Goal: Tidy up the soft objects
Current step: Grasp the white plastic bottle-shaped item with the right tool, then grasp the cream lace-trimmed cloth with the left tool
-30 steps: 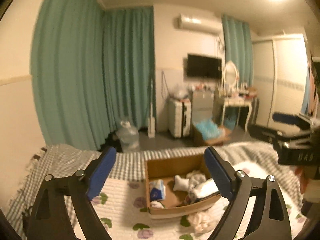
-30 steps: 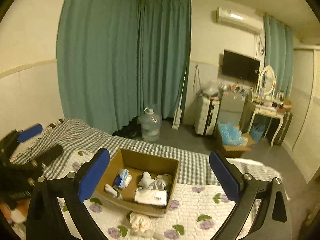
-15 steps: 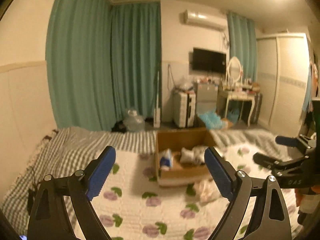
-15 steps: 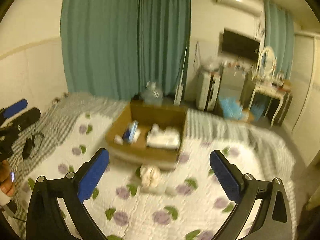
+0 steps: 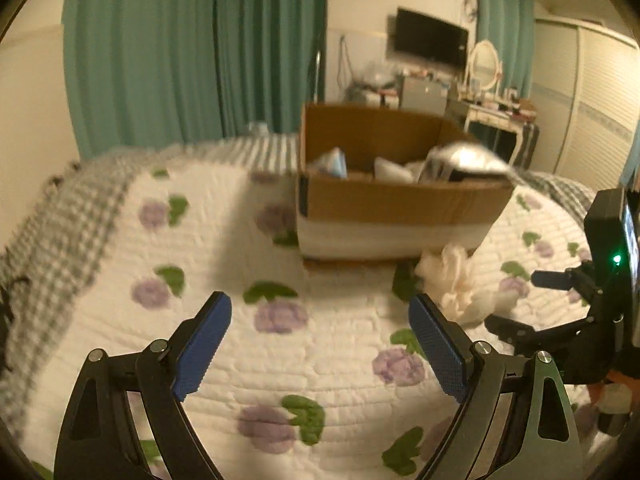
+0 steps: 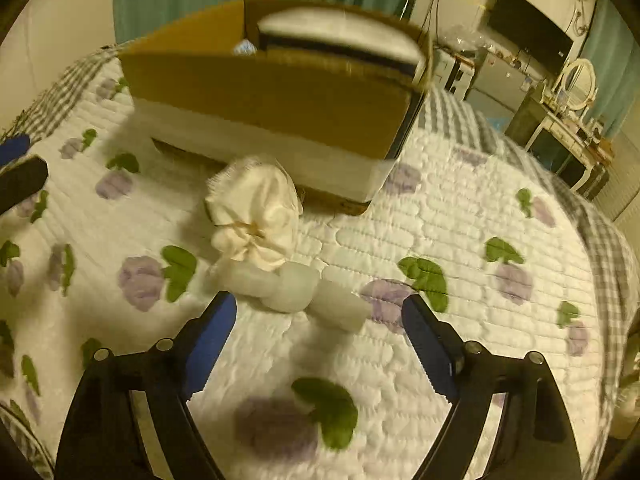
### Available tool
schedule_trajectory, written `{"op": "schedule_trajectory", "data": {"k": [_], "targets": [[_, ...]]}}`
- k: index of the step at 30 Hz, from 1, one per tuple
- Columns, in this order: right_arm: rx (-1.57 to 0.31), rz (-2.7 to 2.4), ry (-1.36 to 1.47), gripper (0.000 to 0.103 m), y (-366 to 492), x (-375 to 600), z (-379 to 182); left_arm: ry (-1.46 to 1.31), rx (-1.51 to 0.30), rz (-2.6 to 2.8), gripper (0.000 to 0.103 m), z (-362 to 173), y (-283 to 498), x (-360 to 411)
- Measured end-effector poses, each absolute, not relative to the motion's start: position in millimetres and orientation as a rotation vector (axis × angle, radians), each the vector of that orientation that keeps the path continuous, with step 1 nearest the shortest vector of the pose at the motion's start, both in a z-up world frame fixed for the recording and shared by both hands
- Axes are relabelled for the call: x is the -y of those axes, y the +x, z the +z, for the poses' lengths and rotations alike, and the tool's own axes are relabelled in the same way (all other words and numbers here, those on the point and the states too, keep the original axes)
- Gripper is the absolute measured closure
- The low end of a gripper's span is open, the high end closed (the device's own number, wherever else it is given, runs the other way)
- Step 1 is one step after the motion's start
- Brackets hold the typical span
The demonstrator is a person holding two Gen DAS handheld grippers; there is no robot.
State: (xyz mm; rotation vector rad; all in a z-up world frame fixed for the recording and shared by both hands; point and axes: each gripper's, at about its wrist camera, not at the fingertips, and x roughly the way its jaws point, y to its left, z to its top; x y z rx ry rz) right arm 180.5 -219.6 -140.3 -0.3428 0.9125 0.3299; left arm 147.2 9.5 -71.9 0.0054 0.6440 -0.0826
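A cream, crumpled soft bundle (image 6: 256, 216) lies on the floral quilt (image 6: 460, 240) just in front of a cardboard box (image 6: 272, 92). A white plastic-wrapped soft piece (image 6: 296, 292) lies against it, nearer me. My right gripper (image 6: 318, 336) is open, low over the quilt, its fingers just short of the white piece. My left gripper (image 5: 320, 340) is open and empty over the quilt, left of the bundle (image 5: 456, 280). The box (image 5: 392, 204) holds several soft items, including a large white pack (image 5: 464, 160).
The right gripper (image 5: 560, 308) shows at the right edge of the left wrist view. The left gripper's blue tip (image 6: 14, 148) shows at the left edge of the right wrist view. A grey checked blanket (image 5: 60, 216) borders the quilt. Teal curtains (image 5: 180, 48), a TV and a dresser stand behind.
Both grippers have dropped down toward the bed and moved close to the box. The right gripper has come right up to the cream bundle and white piece. Both stay open.
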Motion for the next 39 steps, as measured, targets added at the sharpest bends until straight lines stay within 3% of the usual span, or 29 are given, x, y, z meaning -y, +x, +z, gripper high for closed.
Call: {"op": "schedule_trajectory", "data": {"k": [5,8,10,13,29,39], "targets": [[-0.943,0.397,-0.344,0.025,199,215,-164,-0.033,-0.716,-0.097,0.012,-97,171,0],[-0.947,0.449,-0.315,0.04,202,217,-169,0.0,-0.719,-0.088,0.012,-104,178,10],[-0.942,0.474,-0.297,0.063,201,219,-167,0.003,-0.731,-0.093,0.012,-109,180,16],[-0.904,0.481,-0.309,0.067,190,219,-162,0.0,-0.754,-0.09,0.012,-113,182,21],[-0.79,0.293,-0.148,0.068,168,294,-101,0.029,-0.777,-0.101,0.012,-107,180,76],[-0.834,0.257,-0.048,0.068,201,307,-116,0.029,-0.813,-0.11,0.014,-138,219,121]]}}
